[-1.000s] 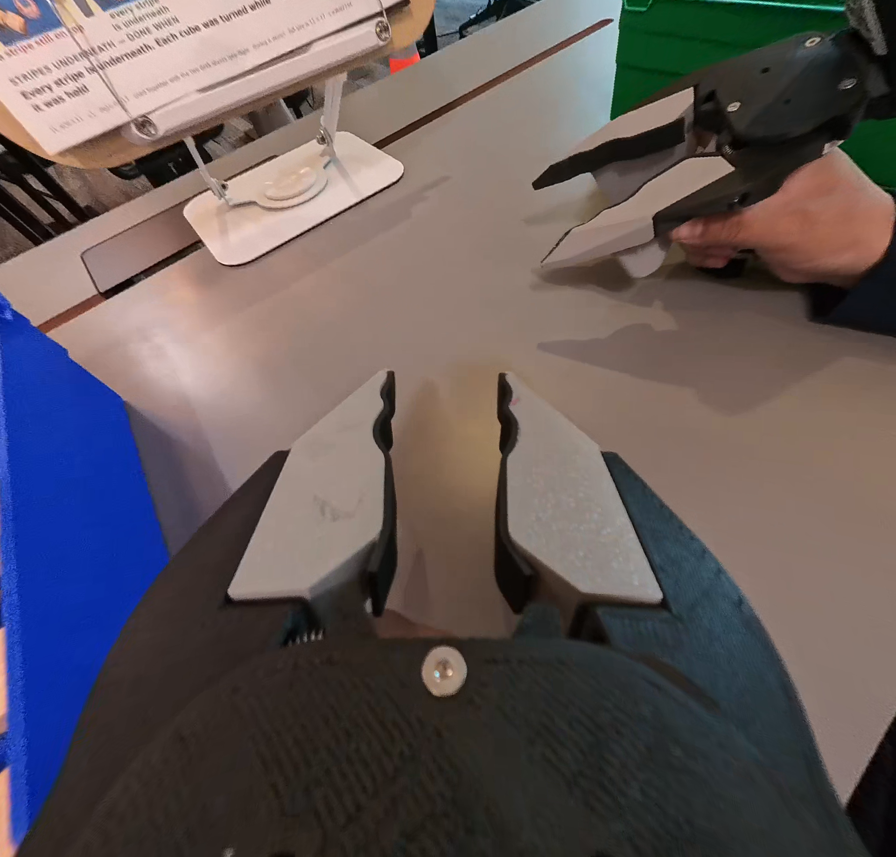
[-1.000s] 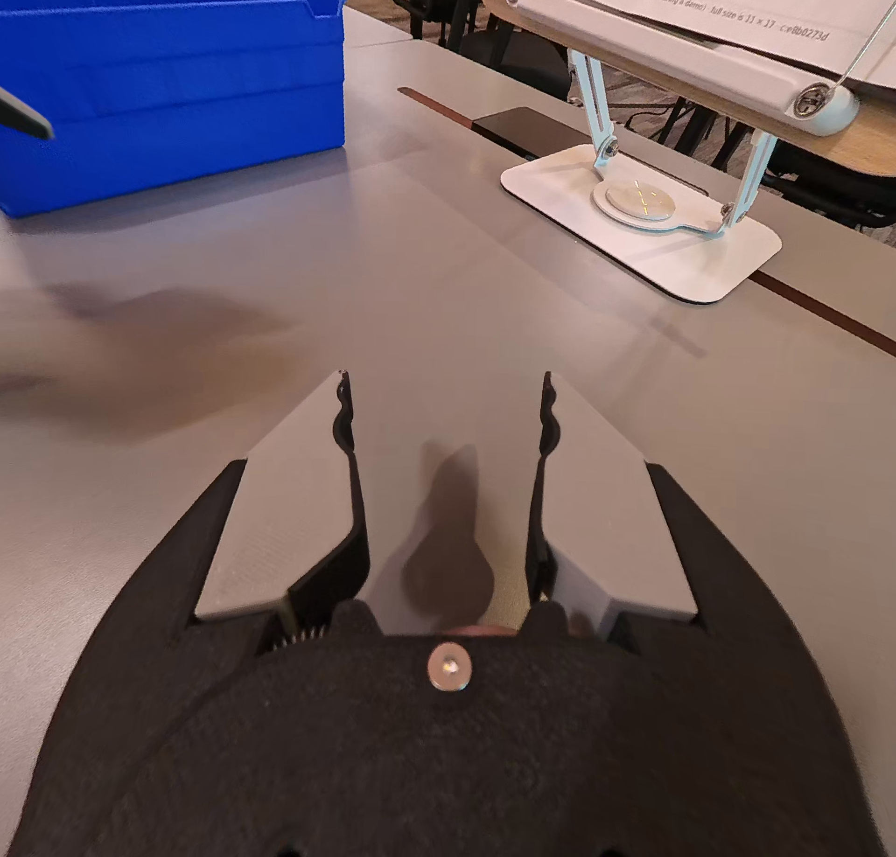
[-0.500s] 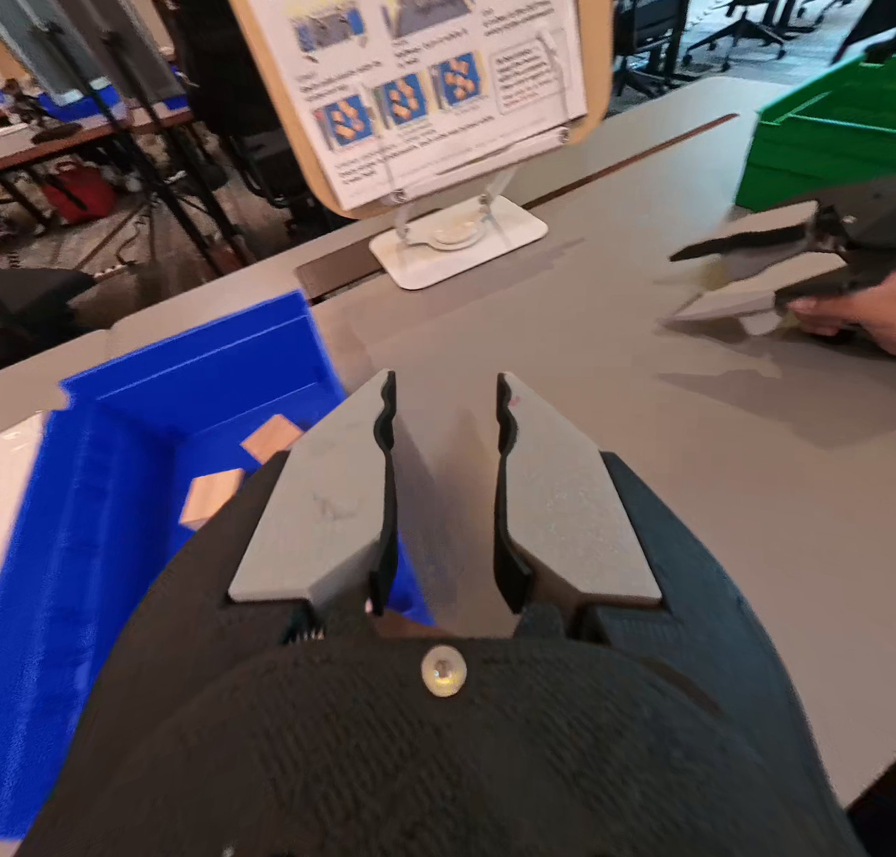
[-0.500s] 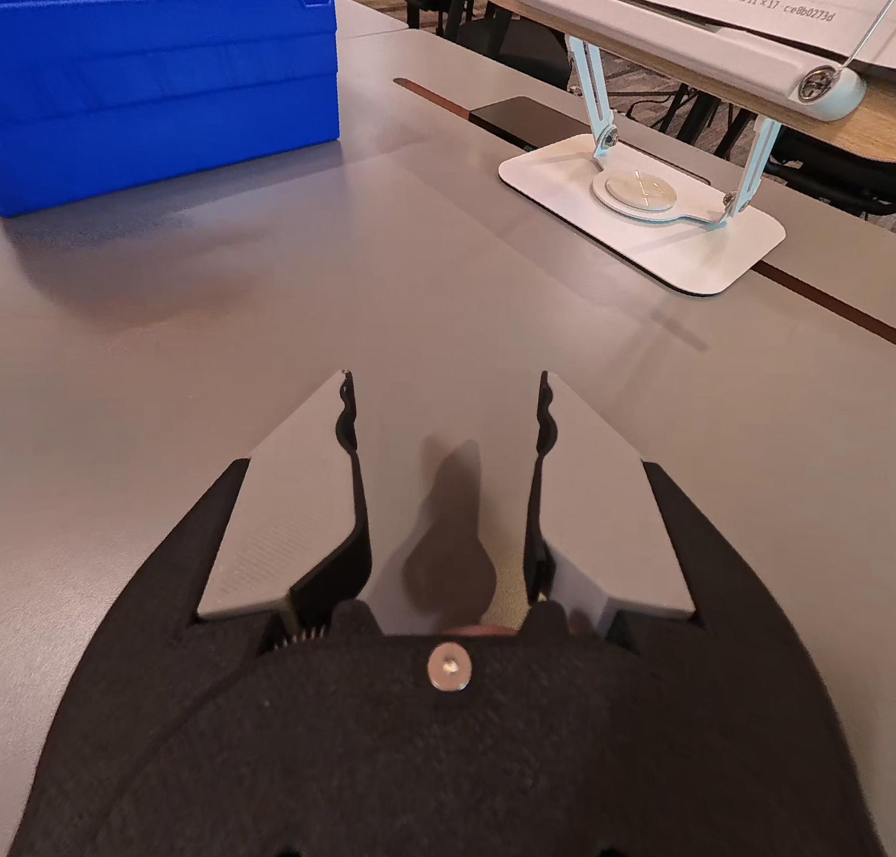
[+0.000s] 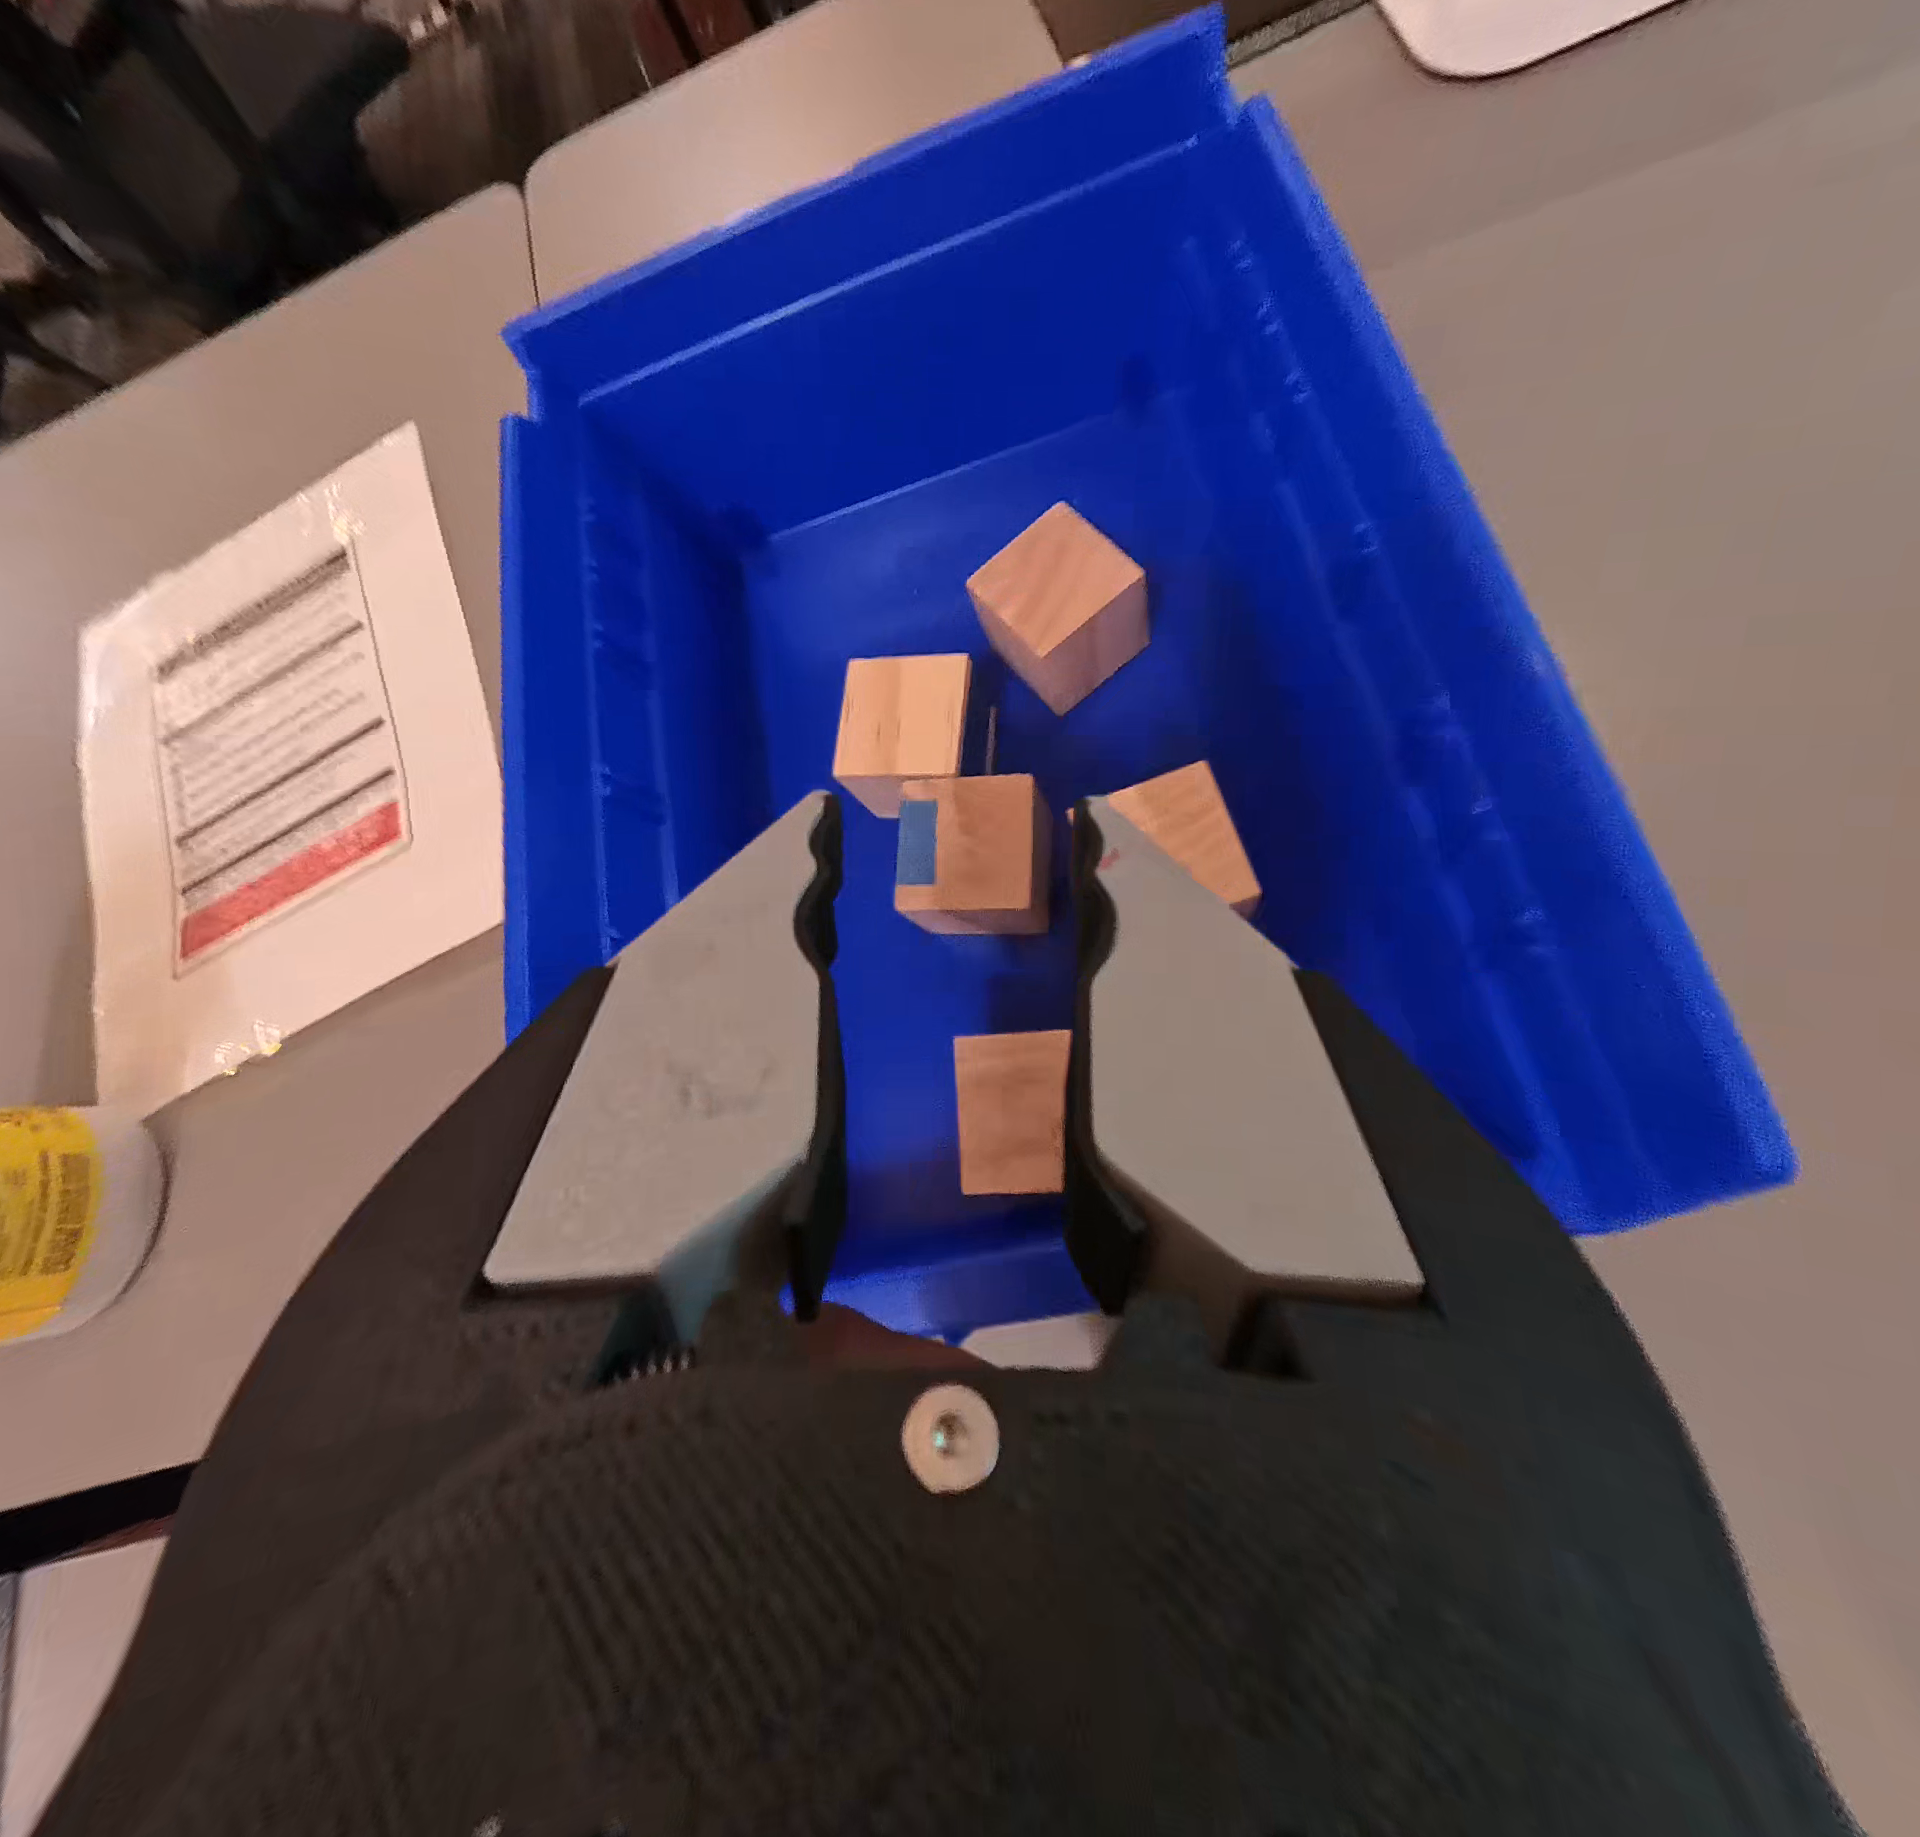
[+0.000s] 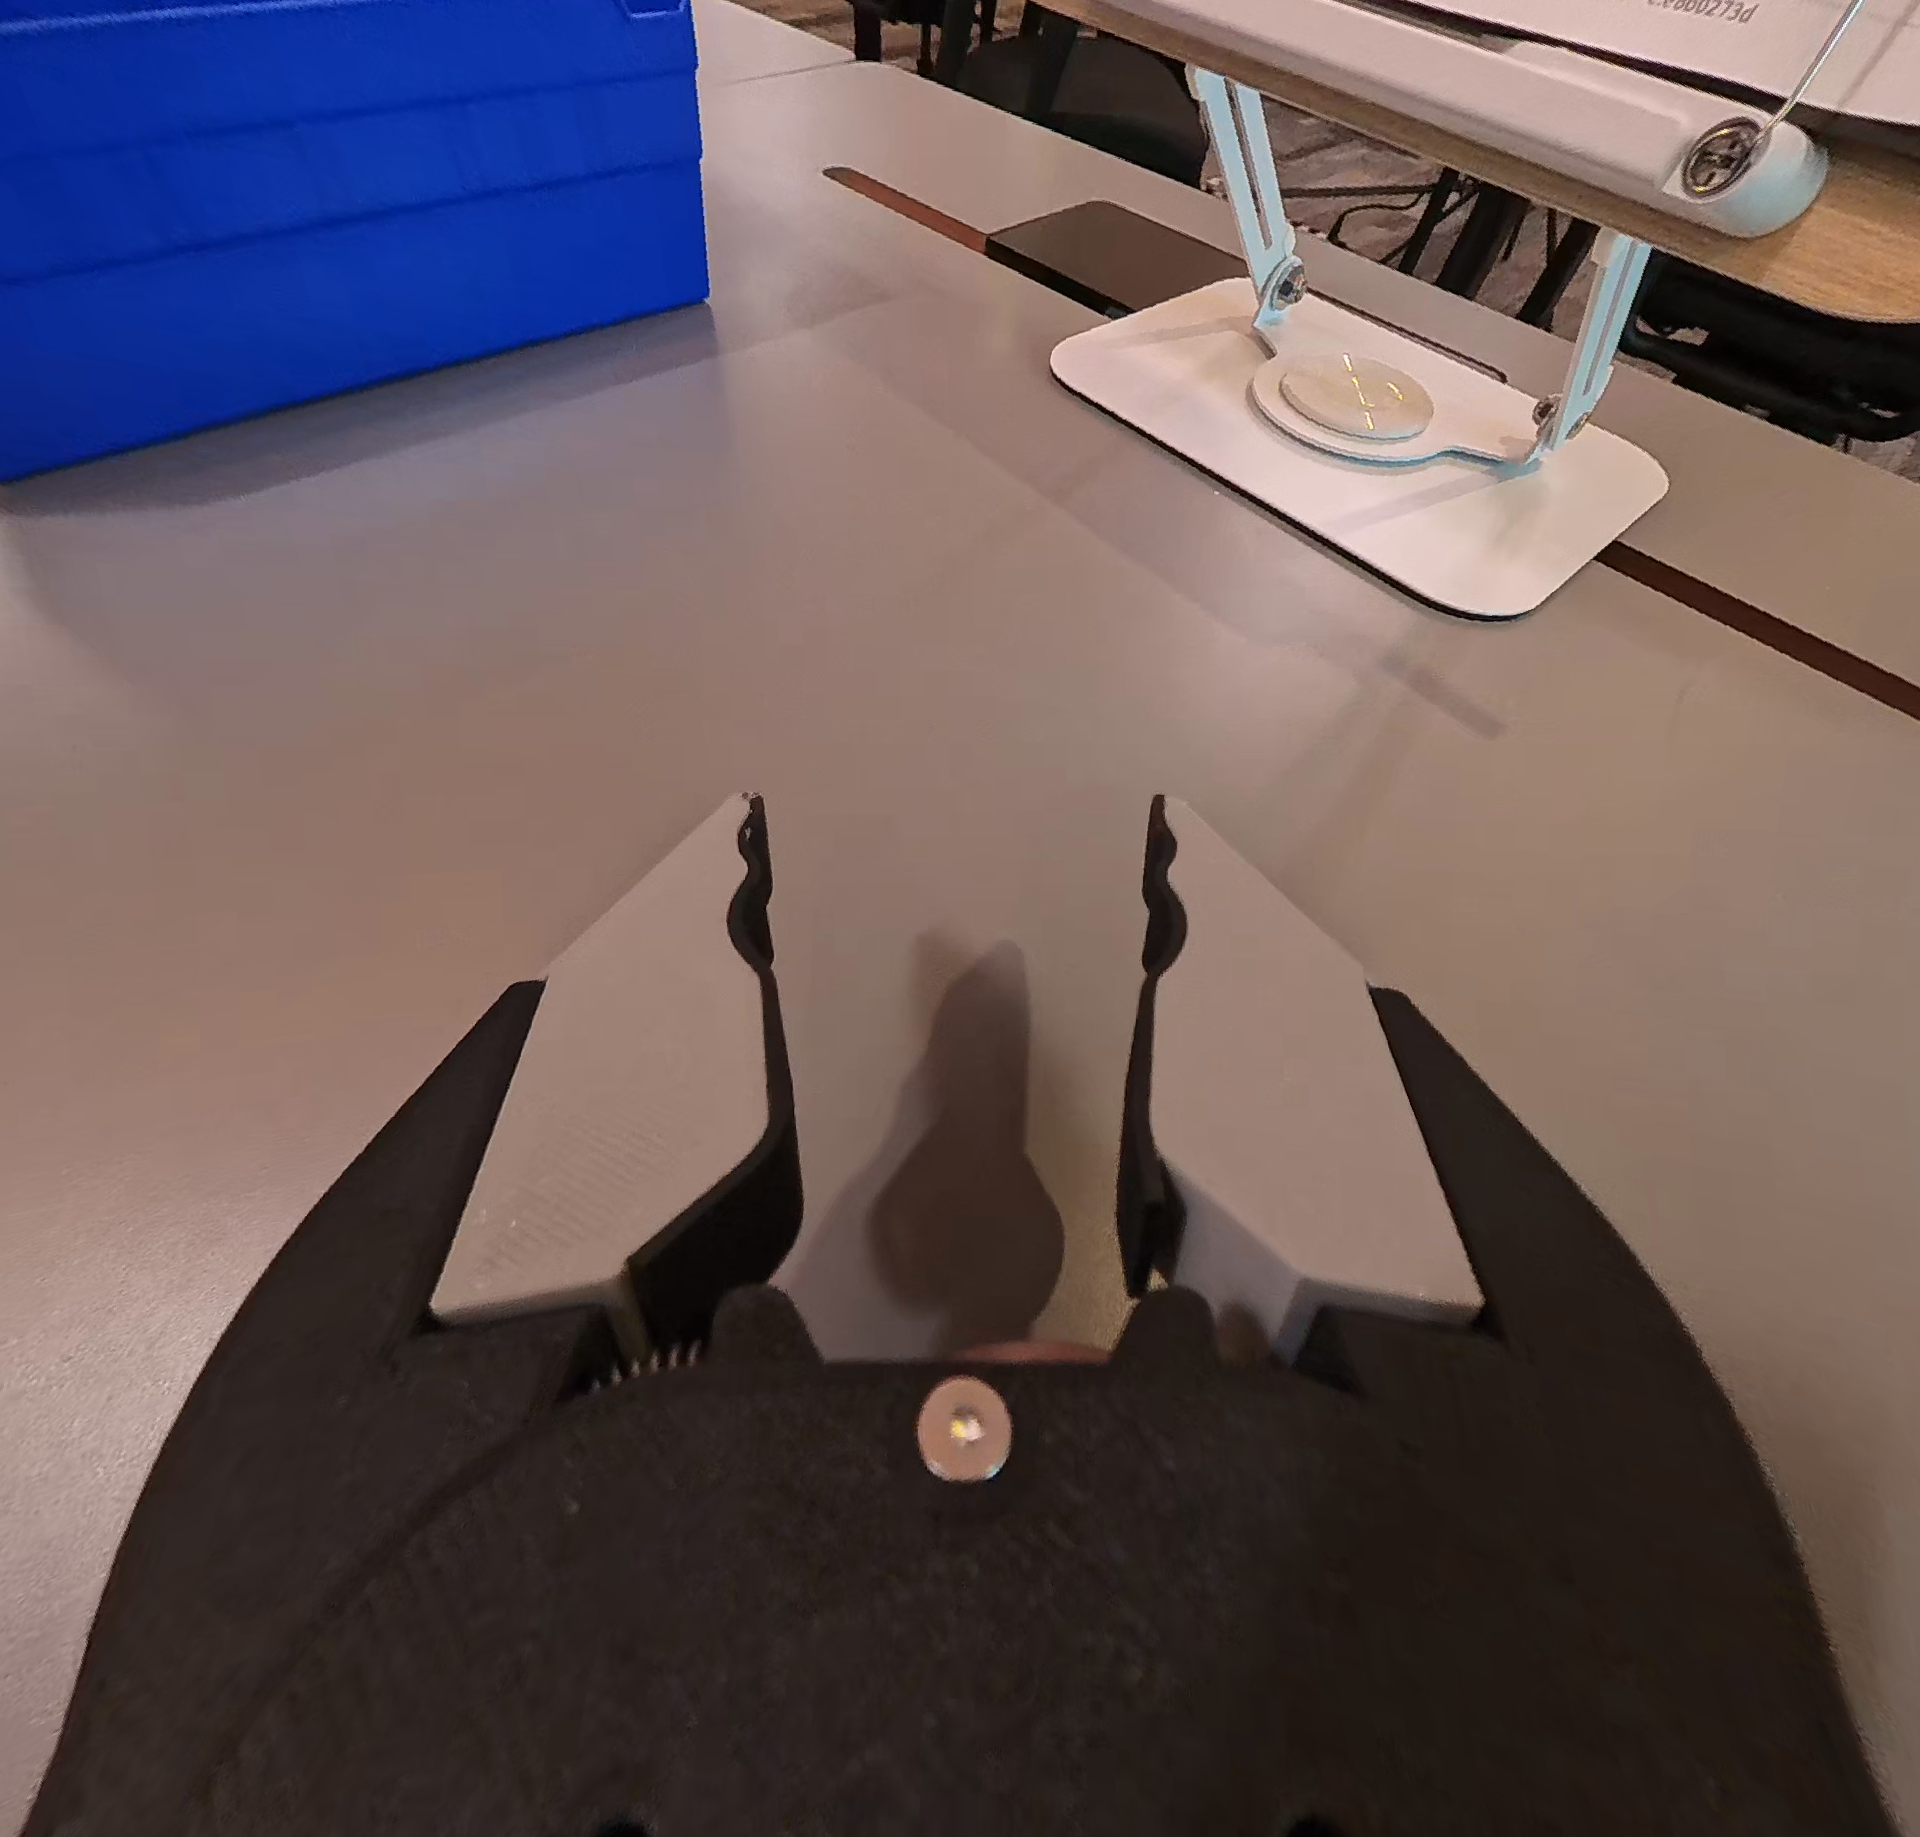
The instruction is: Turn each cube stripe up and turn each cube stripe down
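Several wooden cubes lie in a blue bin (image 5: 1455,852). One cube (image 5: 977,852) shows a blue stripe on its left side. Plain-looking cubes lie behind it (image 5: 902,727), at the far right (image 5: 1060,603), at the right partly hidden by my finger (image 5: 1184,821), and nearer (image 5: 1010,1112). My left gripper (image 5: 948,811) is open and empty, held above the bin, with the striped cube showing between its fingertips. My right gripper (image 6: 954,800) is open and empty, low over the grey table (image 6: 935,592). The bin also shows in the right wrist view (image 6: 343,187).
A white laminated sheet (image 5: 270,748) lies left of the bin. A yellow-labelled container (image 5: 52,1216) stands at the left edge. A white document stand (image 6: 1361,457) holding a board stands on the table, far right of my right gripper.
My left gripper has swung left from the table middle and tipped down over the blue bin, bringing the cubes into view. My right gripper has barely moved.
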